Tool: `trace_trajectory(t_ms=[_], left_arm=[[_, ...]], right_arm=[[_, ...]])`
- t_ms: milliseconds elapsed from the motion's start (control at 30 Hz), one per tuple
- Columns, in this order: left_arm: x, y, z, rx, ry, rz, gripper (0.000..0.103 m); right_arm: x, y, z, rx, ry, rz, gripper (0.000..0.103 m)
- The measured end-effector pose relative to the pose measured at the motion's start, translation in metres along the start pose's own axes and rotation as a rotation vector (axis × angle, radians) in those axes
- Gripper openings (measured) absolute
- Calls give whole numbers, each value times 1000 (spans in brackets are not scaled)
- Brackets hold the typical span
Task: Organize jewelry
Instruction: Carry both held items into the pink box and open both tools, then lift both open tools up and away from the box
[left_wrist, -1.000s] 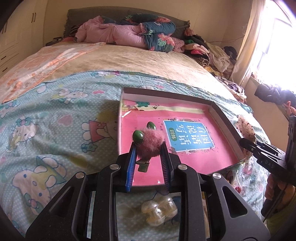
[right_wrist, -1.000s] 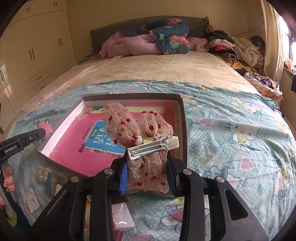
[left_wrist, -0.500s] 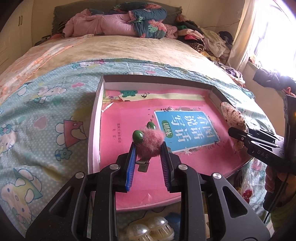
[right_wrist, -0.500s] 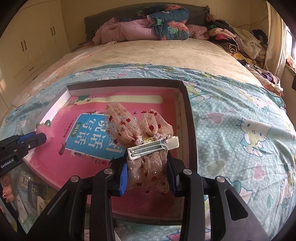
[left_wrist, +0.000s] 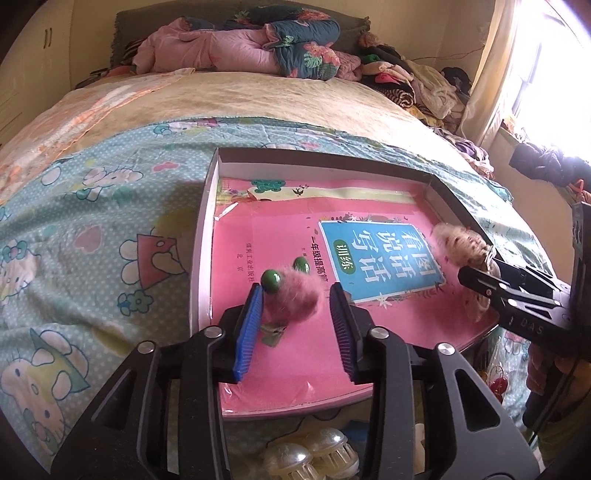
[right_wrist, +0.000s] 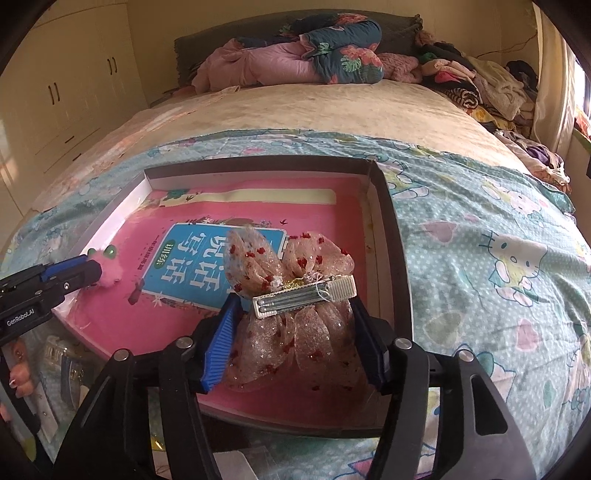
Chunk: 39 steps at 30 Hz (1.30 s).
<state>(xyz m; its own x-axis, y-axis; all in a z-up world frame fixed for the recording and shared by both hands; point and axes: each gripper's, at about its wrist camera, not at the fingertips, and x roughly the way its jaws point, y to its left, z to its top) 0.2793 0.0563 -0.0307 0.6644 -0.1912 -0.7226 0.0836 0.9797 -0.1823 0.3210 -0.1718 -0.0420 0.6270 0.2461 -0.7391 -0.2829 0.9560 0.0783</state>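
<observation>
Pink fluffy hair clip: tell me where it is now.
The pink fluffy hair clip sits between the open left gripper's fingers, over the pink book near the box's left wall.

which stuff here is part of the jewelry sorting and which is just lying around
Part of the job:
- pink fluffy hair clip, between the fingers of the open left claw
- sheer bow hair clip, in the right claw
- shallow box

Just lying about:
- pearly claw clips
- folded quilts
- clothes pile

The bed (left_wrist: 258, 99) carries a cartoon-print sheet (left_wrist: 92, 229). Ahead of the fingers a shallow box (left_wrist: 201, 236) lies on it; piled quilts (left_wrist: 258, 48) lie far beyond.
</observation>
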Motion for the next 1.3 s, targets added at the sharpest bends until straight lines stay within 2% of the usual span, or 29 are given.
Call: trace_trajectory(t_ms=[33, 100, 267, 333, 433, 767, 1067, 1167, 1300], left_arm=[[-2, 1, 0, -2, -3, -1, 32], [-5, 1, 1, -5, -15, -2, 37], [-18, -1, -1, -9, -45, -10, 49], [-26, -4, -3, -4, -65, -19, 58], [-37, -8, -7, 2, -93, -33, 61], [-67, -20, -25, 4, -117, -64, 69], [-91, -32, -46, 29, -136, -77, 77], [-96, -35, -52, 37, -143, -75, 86], [-102, -38, -59, 47, -143, -71, 87]], right_arm=[[-3, 1, -1, -2, -8, -3, 71], [-11, 1, -3, 8, -31, -5, 77], [-37, -7, -13, 29, -87, -11, 84], [-48, -10, -19, 27, -111, -21, 86], [-64, -12, -25, 26, -136, -28, 88], [-98, -15, -48, 22, -166, -37, 89], [-120, -3, -70, -14, -182, -31, 89], [-127, 2, -76, -35, -185, -22, 89], [-133, 8, -84, -59, -182, -20, 90]])
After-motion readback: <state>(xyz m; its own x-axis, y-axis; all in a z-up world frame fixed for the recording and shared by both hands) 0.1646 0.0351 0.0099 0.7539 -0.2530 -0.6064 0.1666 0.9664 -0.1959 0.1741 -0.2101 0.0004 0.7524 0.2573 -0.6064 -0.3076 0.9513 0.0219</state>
